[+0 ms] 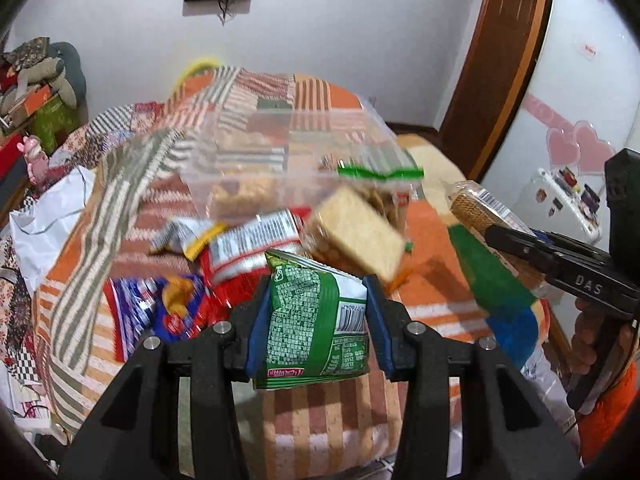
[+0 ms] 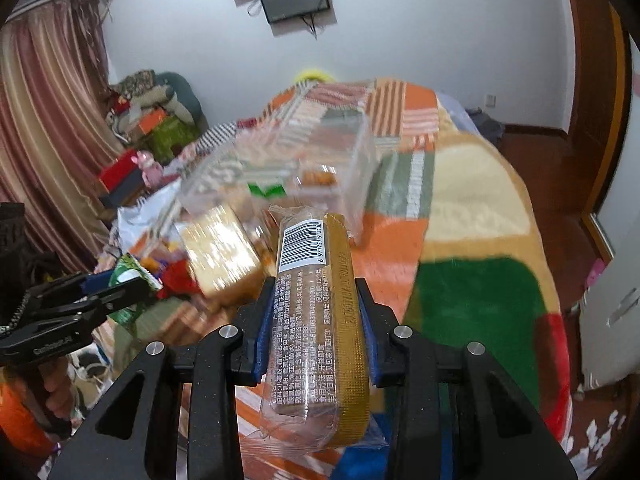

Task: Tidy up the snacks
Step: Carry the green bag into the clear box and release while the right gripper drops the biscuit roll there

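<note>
The left gripper (image 1: 318,320) is clamped on a green snack bag (image 1: 316,320), its blue pads pressing both sides of the bag, barcode facing the camera. The right gripper (image 2: 314,328) is closed on a long clear-wrapped biscuit pack (image 2: 316,320) that stands lengthwise between its fingers, barcode at the far end.

Just beyond the green bag in the left wrist view, at 11 o'clock, lie a red packet (image 1: 248,248) and a blue packet (image 1: 156,312) in a loose pile on the patchwork blanket (image 1: 320,420). At 1 o'clock from the green bag a pale square cracker pack (image 1: 356,236) sits tilted, blurred. At 3 o'clock the right gripper comes in from the side with its biscuit pack.

Farther off at 12 o'clock a clear plastic box (image 1: 280,148) rests on the blanket with some snacks inside; which ones is unclear through the blur.
</note>
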